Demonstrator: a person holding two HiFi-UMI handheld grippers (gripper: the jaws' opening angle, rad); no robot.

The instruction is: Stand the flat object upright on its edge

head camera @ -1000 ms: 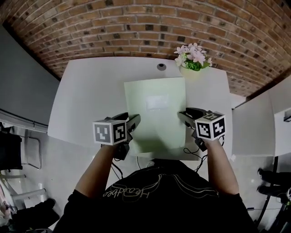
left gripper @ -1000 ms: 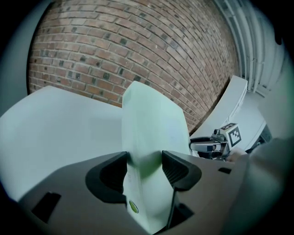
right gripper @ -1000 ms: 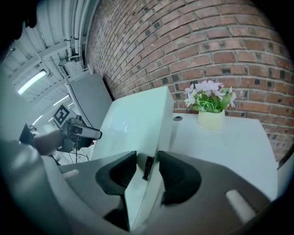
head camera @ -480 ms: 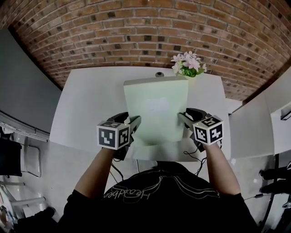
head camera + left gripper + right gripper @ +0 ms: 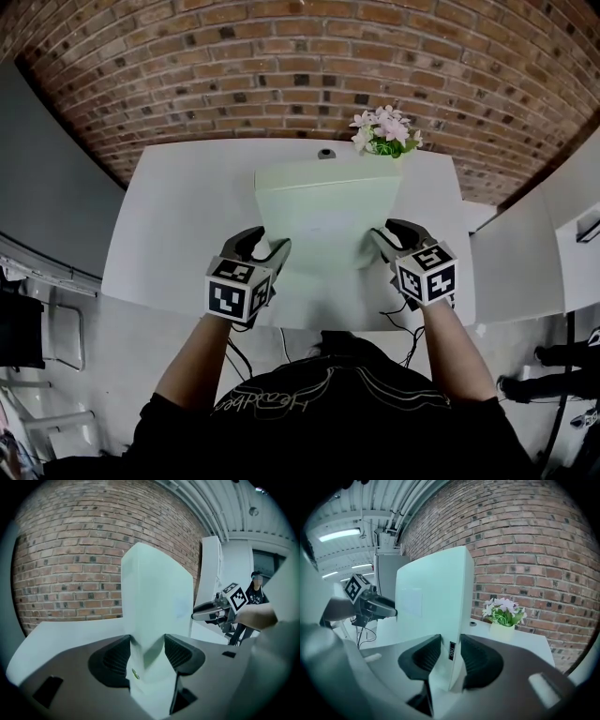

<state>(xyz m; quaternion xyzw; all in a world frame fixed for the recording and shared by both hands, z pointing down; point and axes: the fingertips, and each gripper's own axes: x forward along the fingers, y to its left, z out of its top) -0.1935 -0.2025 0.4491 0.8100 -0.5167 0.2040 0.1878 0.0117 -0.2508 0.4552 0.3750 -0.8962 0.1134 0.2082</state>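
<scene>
Brick wall (image 5: 281, 75): backdrop behind the work area. White table (image 5: 178, 216): the work surface, set against the wall. Flat box (image 5: 323, 220): pale green and thin, at mid-table, tipped up off the surface with its broad face toward the person and its top edge toward the wall; whether its lower edge touches the table cannot be told. Left gripper (image 5: 267, 246): clamped on the box's left side edge. Right gripper (image 5: 386, 234): jaws closing, the box's right side edge between them and both pads against it. Flower pot (image 5: 382, 136): pink blooms, at the table's far edge just behind the box. Step in hand, as judged: the raising itself, far along. The next move calls for bringing the box plumb, seating its lower edge squarely, then easing both grips off gently so it does not topple. Markings: a pale blank patch (image 5: 412, 602) on the face; a small dark tag (image 5: 451, 651) on the side edge, its print too small to read.
</scene>
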